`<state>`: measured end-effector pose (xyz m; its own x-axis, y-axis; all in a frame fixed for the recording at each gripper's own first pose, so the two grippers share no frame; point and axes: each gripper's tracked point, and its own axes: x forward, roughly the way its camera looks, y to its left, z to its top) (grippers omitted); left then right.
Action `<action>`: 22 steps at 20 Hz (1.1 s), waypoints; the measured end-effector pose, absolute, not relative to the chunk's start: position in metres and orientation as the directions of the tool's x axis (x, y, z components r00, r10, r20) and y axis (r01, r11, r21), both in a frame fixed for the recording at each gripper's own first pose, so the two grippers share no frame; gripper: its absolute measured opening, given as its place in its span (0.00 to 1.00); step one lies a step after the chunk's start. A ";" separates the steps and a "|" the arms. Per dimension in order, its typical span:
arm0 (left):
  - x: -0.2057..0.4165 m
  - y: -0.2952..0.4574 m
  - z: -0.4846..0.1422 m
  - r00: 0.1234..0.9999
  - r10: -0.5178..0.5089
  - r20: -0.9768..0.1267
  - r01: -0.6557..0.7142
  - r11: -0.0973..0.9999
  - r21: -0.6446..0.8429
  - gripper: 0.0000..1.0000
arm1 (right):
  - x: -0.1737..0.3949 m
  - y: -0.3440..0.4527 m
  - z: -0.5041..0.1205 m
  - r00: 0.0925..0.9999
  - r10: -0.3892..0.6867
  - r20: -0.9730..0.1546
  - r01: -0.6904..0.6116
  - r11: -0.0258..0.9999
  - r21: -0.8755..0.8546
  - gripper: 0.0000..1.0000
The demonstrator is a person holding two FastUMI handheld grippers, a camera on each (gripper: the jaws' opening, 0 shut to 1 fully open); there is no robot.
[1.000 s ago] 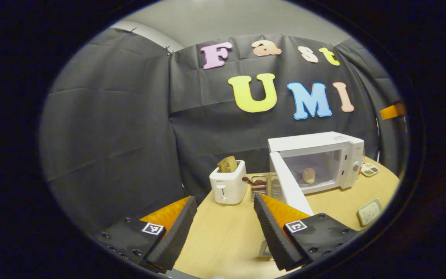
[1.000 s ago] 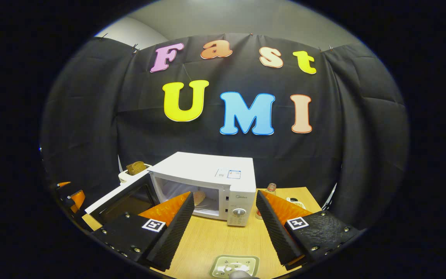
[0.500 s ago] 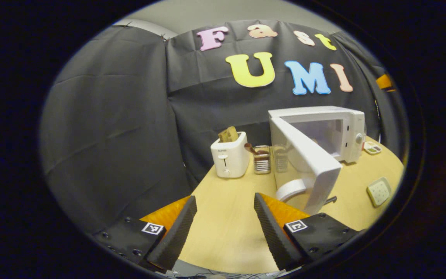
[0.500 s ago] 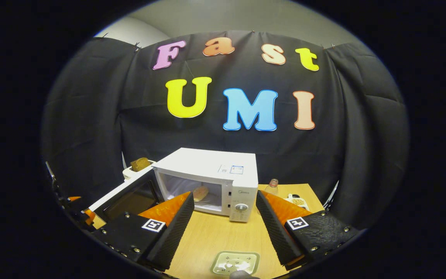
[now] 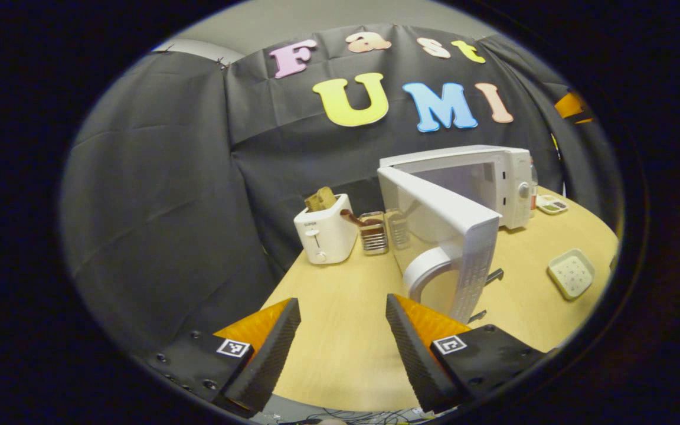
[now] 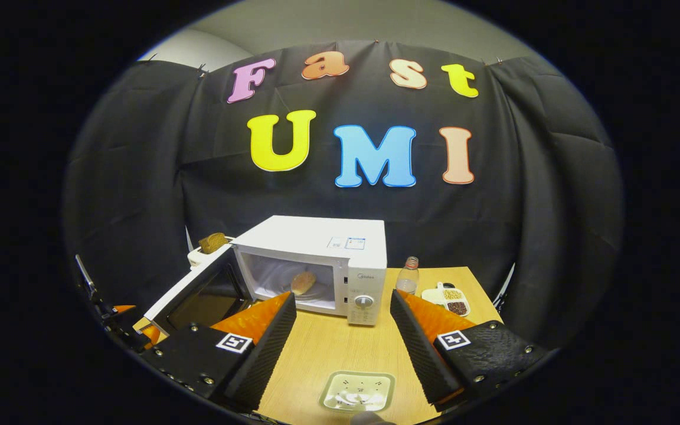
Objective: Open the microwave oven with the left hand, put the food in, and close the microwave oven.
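Left gripper view, from left to right. The left gripper (image 5: 337,348) hangs over the near edge of the table (image 5: 346,295) with its fingers set wide apart and nothing between them. Beyond it, at the back left of the table, stands a toaster (image 5: 323,235) with a slice of bread (image 5: 320,199) sticking up from the slot. Just right of the toaster is a small wire rack (image 5: 373,236) with a brown utensil lying across it. Next comes the microwave (image 5: 481,177) at the back of the table. Its door (image 5: 443,239) stands swung out toward the camera, with the curved handle on its outer face near the gripper's right-hand finger; contact between them cannot be judged. Right of the door a pale square dish (image 5: 572,273) lies on the table, and a divided tray (image 5: 550,204) sits near the far right edge.

Right gripper view, from left to right. The microwave door (image 6: 195,298) stands open at the left. The food, a bread roll (image 6: 303,282), lies inside the microwave cavity on the turntable. The right gripper (image 6: 343,345) is spread wide and holds nothing, above the table in front of the microwave. Right of the microwave stand a small bottle (image 6: 408,275) and the divided tray (image 6: 449,299). The pale square dish (image 6: 358,392) lies directly below the gripper.
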<state>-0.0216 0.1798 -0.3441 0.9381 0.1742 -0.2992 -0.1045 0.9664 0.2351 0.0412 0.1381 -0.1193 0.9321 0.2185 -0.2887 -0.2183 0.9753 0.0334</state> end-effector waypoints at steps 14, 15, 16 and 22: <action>0.059 -0.071 -0.341 0.957 -0.077 -0.281 0.144 0.964 0.224 1.00 | 0.040 -0.011 -0.138 0.926 0.128 -0.354 -0.126 0.992 0.029 0.98; 0.070 -0.083 -0.339 0.959 -0.086 -0.271 0.150 0.963 0.225 0.94 | 0.039 -0.021 -0.141 0.924 0.121 -0.362 -0.119 0.992 0.028 0.98; 0.082 -0.094 -0.337 0.961 -0.090 -0.262 0.153 0.961 0.229 0.98 | 0.039 -0.031 -0.140 0.925 0.114 -0.364 -0.112 0.993 0.026 0.98; 0.124 -0.114 -0.323 0.968 -0.093 -0.233 0.142 0.969 0.201 0.98 | 0.041 -0.074 -0.136 0.929 0.053 -0.366 -0.052 0.999 0.011 0.98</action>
<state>0.1240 -0.1141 -0.3233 0.9679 -0.0932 -0.2333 0.1419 0.9692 0.2014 0.0413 -0.0744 -0.1363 0.9293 0.0525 -0.3657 -0.0520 0.9986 0.0113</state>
